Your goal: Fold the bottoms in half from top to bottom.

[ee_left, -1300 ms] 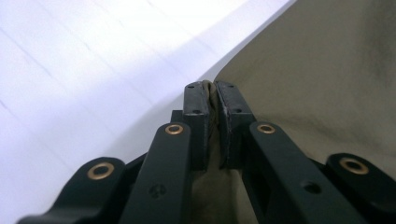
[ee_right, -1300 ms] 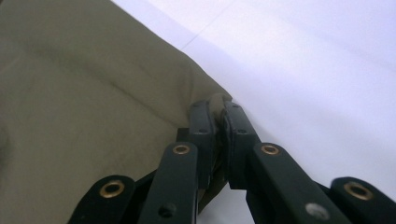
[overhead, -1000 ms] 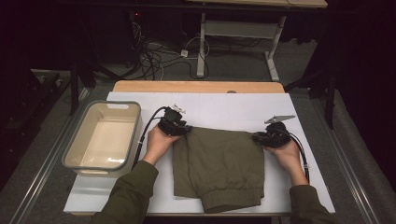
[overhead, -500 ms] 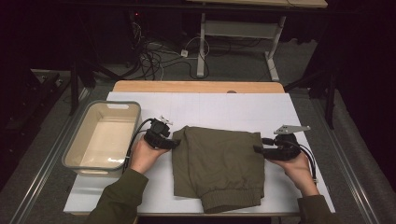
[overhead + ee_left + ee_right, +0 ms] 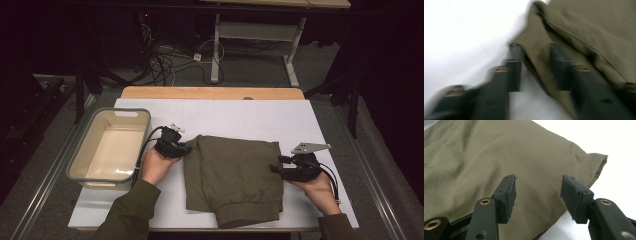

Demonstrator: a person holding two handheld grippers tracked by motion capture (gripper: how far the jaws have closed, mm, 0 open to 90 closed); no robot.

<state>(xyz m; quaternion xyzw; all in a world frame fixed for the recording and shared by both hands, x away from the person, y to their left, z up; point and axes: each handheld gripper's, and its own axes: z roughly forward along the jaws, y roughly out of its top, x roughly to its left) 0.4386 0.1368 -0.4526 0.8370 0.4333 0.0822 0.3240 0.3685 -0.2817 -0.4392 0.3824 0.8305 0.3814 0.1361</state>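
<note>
At the bottom of the high view, the folded olive trousers [image 5: 232, 180] lie flat on the white surface [image 5: 240, 117], cuff end nearest the person. Compared with a second ago, both hands have drawn outward from the far edge of the cloth to its sides.

At lower right, the right gripper [image 5: 278, 169] sits at the cloth's right edge; its jaws stand apart over the fabric in the right gripper view, pressing nothing.

At centre left, the left gripper [image 5: 186, 149] meets the cloth's upper left corner. Its jaws have just been closing; the left gripper view is blurred, but a fold edge lies between them and a gap remains, so it reads as open.

Judgement: the next fold is being set up, side grips not yet taken.

Further left stands an empty tub [image 5: 109, 147].
</note>
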